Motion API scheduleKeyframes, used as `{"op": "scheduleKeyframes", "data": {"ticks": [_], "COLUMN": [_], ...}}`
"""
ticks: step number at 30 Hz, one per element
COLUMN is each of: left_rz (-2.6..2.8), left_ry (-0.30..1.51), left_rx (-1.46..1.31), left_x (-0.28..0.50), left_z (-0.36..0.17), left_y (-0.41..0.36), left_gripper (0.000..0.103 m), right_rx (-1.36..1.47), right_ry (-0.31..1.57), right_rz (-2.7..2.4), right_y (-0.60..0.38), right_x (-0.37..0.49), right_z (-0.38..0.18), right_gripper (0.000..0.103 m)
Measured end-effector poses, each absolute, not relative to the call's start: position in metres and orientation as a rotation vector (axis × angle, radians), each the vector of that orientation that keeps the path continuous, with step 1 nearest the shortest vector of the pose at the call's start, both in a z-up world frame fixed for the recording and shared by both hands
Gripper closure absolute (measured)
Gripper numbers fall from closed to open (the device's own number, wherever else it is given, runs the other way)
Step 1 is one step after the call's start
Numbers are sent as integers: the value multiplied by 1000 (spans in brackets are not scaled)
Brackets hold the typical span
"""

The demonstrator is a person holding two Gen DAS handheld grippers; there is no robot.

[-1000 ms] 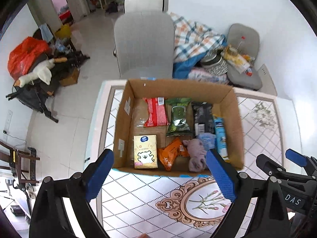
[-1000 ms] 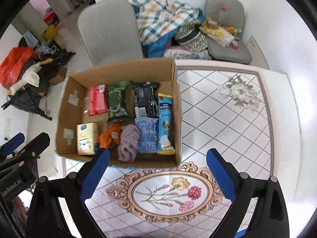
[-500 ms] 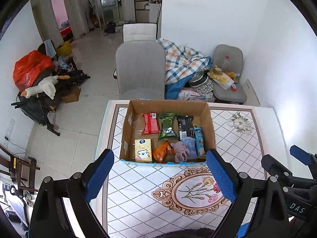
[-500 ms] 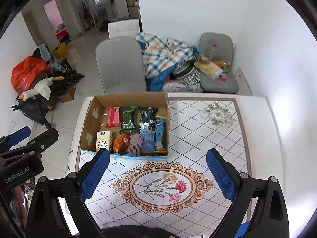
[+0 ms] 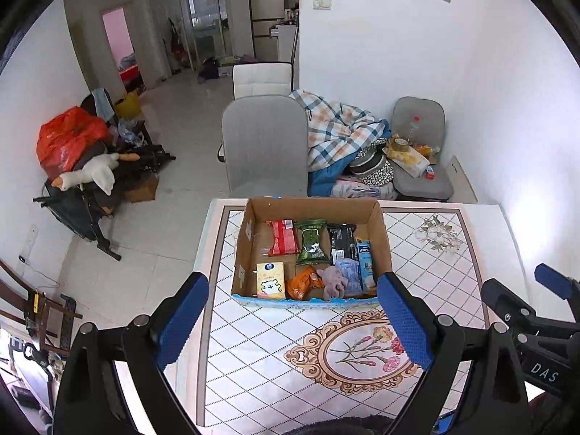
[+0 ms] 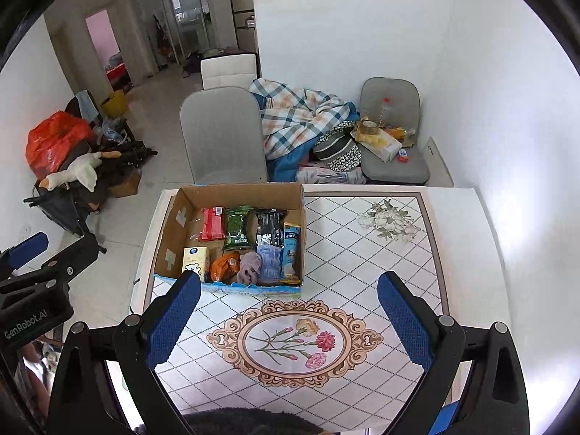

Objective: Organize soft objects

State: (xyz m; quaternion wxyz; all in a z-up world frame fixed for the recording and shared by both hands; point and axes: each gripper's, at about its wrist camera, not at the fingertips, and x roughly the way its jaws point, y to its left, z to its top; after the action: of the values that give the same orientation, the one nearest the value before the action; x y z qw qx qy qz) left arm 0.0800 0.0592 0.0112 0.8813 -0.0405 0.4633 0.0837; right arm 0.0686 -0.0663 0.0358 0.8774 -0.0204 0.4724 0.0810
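Observation:
An open cardboard box (image 5: 383, 233) (image 6: 170, 228) stands on the table's far left part. Inside lie a red pack (image 5: 282, 236), a green pack (image 5: 310, 241), a black pack (image 5: 342, 243), a blue-and-white pack (image 5: 365, 261), a yellow tissue pack (image 5: 269, 279) (image 6: 195, 259), an orange pack (image 5: 303, 282) and a mauve soft cloth (image 5: 333, 282) (image 6: 250, 266). My left gripper (image 5: 291, 322) is open, high above the near table, with nothing between its blue pads. My right gripper (image 6: 288, 320) is also open and empty, beside it over the floral oval.
The table (image 6: 362, 253) has a diamond-pattern cloth with a floral oval (image 6: 293, 340). Behind it stand a grey chair (image 5: 264, 148), a plaid blanket heap (image 5: 340, 134) and a second grey chair (image 5: 420, 152) with clutter. A red bag (image 5: 69, 137) and white plush toy lie left.
Both grippers have risen and drawn back from the box, so it looks smaller and farther. Both stay open and empty.

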Motion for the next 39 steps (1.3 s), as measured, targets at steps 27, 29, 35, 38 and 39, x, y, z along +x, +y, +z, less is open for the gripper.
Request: {"op": "scheduleKeyframes", "data": {"ticks": [27,29,35,38,39], "left_rz": [192,194,195,199,201], "left_ry": [947,947,950,951,951], "left_rx": [-102,-99,-98,-95,-93], "left_x": [67,66,65,64,65], "left_z": [9,9,8,6,6], "left_y": [62,63,63,62,62], "left_gripper": [0,0,0,0,0], "right_rx": [-49,-49,-54,-60,-62], "right_ry": [961,960,956,959,957], "right_rz": [128,122,111,106,105], "right_y": [-76,-76,-78,-77,-78], "right_x": [65,64,61,60,60], "right_z": [37,37,36,36,36], "right_gripper": [0,0,0,0,0]}}
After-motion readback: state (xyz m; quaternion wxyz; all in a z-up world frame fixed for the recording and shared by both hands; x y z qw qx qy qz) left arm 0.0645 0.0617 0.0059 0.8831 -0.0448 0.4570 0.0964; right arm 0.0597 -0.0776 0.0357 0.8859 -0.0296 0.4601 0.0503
